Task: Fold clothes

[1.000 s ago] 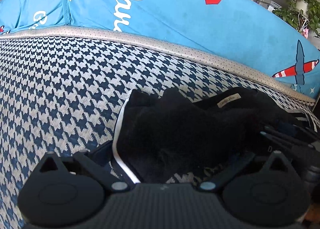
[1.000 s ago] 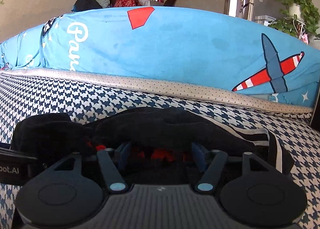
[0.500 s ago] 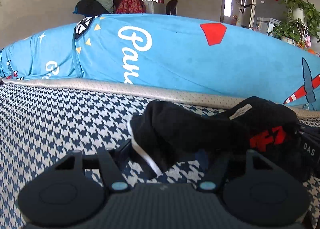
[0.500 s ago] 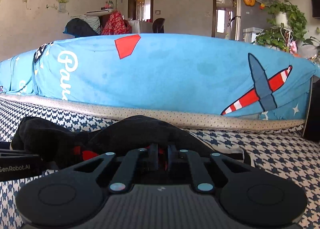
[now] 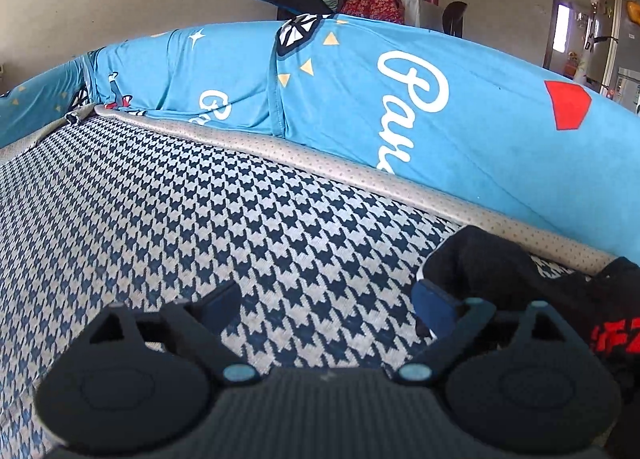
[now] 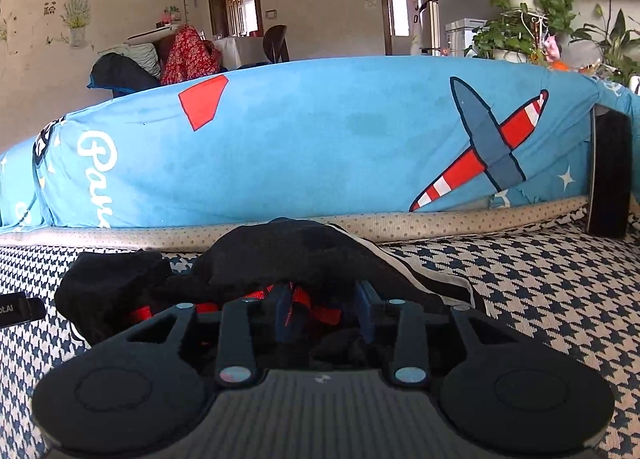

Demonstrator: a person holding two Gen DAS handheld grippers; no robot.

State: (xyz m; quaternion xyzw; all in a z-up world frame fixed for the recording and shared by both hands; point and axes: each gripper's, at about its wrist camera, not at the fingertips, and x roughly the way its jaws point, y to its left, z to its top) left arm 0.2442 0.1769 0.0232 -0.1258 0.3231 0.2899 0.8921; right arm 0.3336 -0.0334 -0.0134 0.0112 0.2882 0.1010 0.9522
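Observation:
A black garment [image 5: 500,267] with a red print [image 5: 616,339] lies bunched on the houndstooth sofa seat [image 5: 200,199], low on the right of the left wrist view. My left gripper [image 5: 328,299] is opening wide over bare seat; its right finger stands beside the garment's edge and nothing is between the fingers. In the right wrist view the garment [image 6: 288,251], edged with a white stripe [image 6: 432,279], drapes over my right gripper [image 6: 325,303]. Those jaws are opening, with red-printed cloth loose between them.
A blue printed cover [image 6: 320,139] wraps the sofa back behind the seat. A tall black object [image 6: 610,171] stands upright at the seat's far right end. The left gripper's body [image 6: 20,309] pokes in at the left edge. Plants and doorways lie beyond the sofa.
The left gripper narrowed at the garment's edge, then widened and swung left and up off the cloth. The right gripper shut on the garment, lifted it slightly, and its fingers have now parted.

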